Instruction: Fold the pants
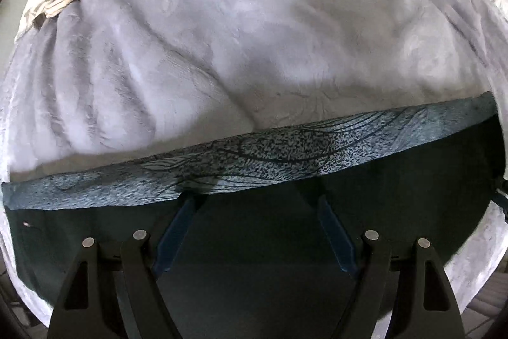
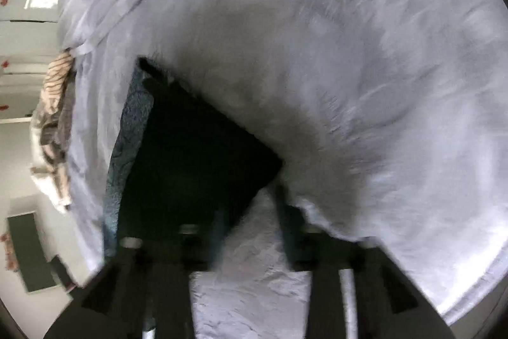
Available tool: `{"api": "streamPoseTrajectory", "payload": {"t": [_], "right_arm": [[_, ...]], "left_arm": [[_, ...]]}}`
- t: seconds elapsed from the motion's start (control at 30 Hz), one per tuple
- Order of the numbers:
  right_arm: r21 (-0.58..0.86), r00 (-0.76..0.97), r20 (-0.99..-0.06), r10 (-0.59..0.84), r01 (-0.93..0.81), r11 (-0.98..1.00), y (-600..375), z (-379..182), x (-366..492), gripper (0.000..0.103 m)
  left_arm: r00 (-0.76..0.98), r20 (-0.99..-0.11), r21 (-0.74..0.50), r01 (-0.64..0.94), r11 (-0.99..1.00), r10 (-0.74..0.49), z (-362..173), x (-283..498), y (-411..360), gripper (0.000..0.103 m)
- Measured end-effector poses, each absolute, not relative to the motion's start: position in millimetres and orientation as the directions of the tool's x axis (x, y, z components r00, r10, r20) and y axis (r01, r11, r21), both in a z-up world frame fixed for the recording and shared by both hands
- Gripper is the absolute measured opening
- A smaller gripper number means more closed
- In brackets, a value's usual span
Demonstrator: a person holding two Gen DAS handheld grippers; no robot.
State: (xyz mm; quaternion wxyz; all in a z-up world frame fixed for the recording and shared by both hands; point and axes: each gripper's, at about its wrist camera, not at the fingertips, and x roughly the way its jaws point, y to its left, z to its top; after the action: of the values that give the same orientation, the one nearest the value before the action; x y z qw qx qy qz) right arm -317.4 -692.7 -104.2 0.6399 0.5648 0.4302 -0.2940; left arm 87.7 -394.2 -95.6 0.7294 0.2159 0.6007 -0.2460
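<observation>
While both point steeply down, each claw (image 1: 254, 199) (image 2: 250, 212) gapes over pants (image 1: 254, 243).

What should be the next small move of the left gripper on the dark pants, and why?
Probably lower the left gripper a little and close it on the patterned waistband. Its jaws stand open just before that band, with nothing between them, and the dark pants lie flat on the grey blanket, so that edge seems the nearest place to grip.

Right gripper (image 2: 250, 224) — fingertips motion-blurred
</observation>
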Motion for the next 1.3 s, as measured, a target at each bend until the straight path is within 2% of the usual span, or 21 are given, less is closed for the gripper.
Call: {"api": "streamPoseTrajectory", "payload": {"t": [0.13, 0.2, 0.4, 0.47, 0.63, 0.8, 0.9, 1.03, 1.13, 1.17, 1.2, 1.23, 1.3], "right_arm": [[0.393, 0.44, -0.896, -0.056, 0.846, 0.36, -684.3, -56.9, -313.4, 0.043], [0.409, 0.474, -0.88, -0.02, 0.779, 0.476, -676.0, -46.4, -279.3, 0.043], [0.347, 0.418, -0.907, 0.05, 0.675, 0.651, -658.5, -80.0, -182.6, 0.043], [0.267, 0.346, -0.938, 0.015, 0.693, 0.67, -662.9, -98.0, -167.0, 0.038], [0.267, 0.355, -0.934, -0.041, 0.769, 0.581, -692.0, -85.1, -180.8, 0.043], [0.445, 0.472, -0.879, 0.076, 0.751, 0.488, -694.1, -76.2, -235.1, 0.043], [0.506, 0.503, -0.855, 0.129, 0.754, 0.419, -676.6, -85.4, -263.0, 0.043], [0.583, 0.562, -0.813, 0.153, 0.784, 0.213, -664.5, -108.5, -309.4, 0.043], [0.608, 0.59, -0.791, 0.161, 0.787, 0.102, -668.8, -125.8, -314.4, 0.043], [0.621, 0.604, -0.78, 0.164, 0.78, 0.079, -671.3, -131.0, -314.1, 0.042], [0.625, 0.61, -0.775, 0.166, 0.778, 0.059, -673.9, -135.3, -312.3, 0.034], [0.629, 0.614, -0.771, 0.168, 0.776, 0.048, -675.9, -136.8, -309.8, 0.016], [0.631, 0.615, -0.772, 0.16, 0.773, 0.069, -677.3, -129.4, -306.6, 0.014]], "left_arm": [[0.194, -0.972, 0.014, 0.613, 0.79, -0.134, -75.1, 90.4, -382.2, 0.08], [0.2, -0.972, 0.021, 0.603, 0.797, -0.125, -78.0, 95.7, -384.8, 0.08], [0.224, -0.973, 0.068, 0.532, 0.844, -0.062, -106.6, 115.4, -397.3, 0.08], [0.233, -0.971, 0.083, 0.53, 0.844, -0.051, -113.2, 121.0, -404.0, 0.08], [0.268, -0.962, 0.102, 0.507, 0.856, -0.044, -95.3, 137.1, -391.4, 0.08], [0.29, -0.957, 0.134, 0.503, 0.854, -0.02, -77.0, 125.6, -346.5, 0.08], [0.286, -0.958, 0.17, 0.494, 0.853, 0.025, -79.2, 110.0, -314.7, 0.08], [0.234, -0.967, 0.197, 0.434, 0.879, 0.101, -91.6, 91.6, -257.5, 0.08], [0.182, -0.978, 0.162, 0.374, 0.913, 0.099, -99.3, 83.0, -228.3, 0.081], [0.178, -0.98, 0.153, 0.36, 0.92, 0.093, -100.1, 81.8, -225.0, 0.082], [0.178, -0.979, 0.157, 0.35, 0.924, 0.099, -101.5, 80.9, -223.9, 0.085], [0.18, -0.978, 0.161, 0.35, 0.923, 0.103, -102.1, 79.8, -225.1, 0.085], [0.186, -0.976, 0.171, 0.359, 0.917, 0.109, -105.3, 80.8, -227.5, 0.085]]}}
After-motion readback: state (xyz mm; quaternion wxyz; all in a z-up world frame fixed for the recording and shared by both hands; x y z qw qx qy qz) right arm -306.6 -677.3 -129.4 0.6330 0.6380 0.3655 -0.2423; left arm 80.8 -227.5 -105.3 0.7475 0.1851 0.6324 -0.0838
